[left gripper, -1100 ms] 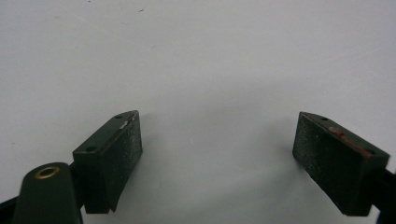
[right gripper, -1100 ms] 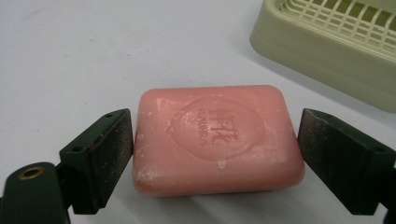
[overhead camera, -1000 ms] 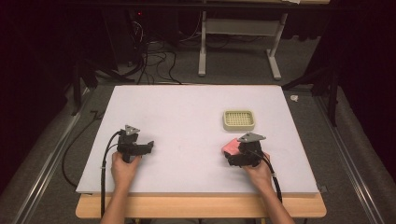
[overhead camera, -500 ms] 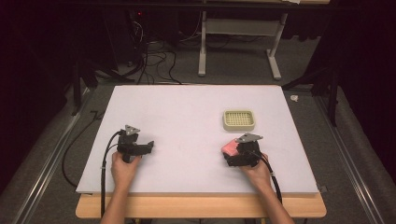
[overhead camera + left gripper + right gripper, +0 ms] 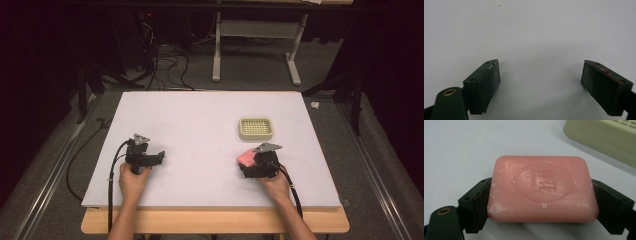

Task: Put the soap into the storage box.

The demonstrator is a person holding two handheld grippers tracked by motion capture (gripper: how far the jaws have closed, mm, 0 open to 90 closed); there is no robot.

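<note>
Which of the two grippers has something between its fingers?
The right gripper: its fingers press both ends of a pink soap bar, close to the cream slotted dish. The left gripper is spread open over bare white table.

You're in a lab or test-rig room, not anyone's home. Past your jaws the white bench (image 5: 210,130) gives way to grey carpet, a tangle of black cables (image 5: 160,65), a metal desk frame (image 5: 255,55), and floor rails (image 5: 380,175) along both sides, all dimly lit.

right gripper (image 5: 248,162) with pink soap (image 5: 245,157) a touch nearer the soap dish (image 5: 256,128)
</note>
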